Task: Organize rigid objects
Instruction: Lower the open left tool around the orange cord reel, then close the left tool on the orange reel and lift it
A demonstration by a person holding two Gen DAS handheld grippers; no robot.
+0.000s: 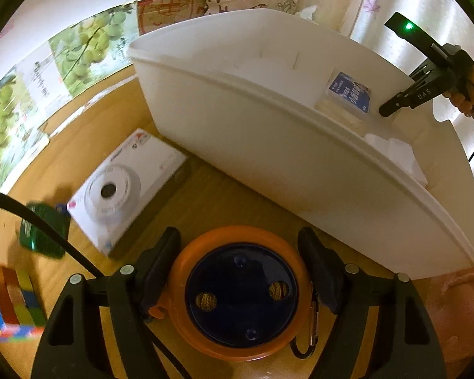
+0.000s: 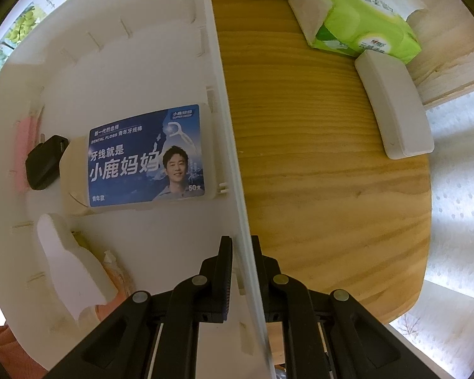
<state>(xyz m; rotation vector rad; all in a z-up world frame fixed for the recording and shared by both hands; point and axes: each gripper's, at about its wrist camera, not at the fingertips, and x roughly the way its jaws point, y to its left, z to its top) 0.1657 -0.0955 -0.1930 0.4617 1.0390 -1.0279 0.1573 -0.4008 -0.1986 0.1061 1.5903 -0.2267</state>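
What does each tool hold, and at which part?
The left tool clamps the round orange reel with dark blue centre by its sides. The right tool pinches the white plastic bin at its side wall.

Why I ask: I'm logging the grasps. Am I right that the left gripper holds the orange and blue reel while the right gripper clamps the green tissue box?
Not quite. The left gripper does hold the orange and blue reel, but the right gripper clamps the white bin's wall, as the right wrist view shows. The green tissue box lies untouched on the table.
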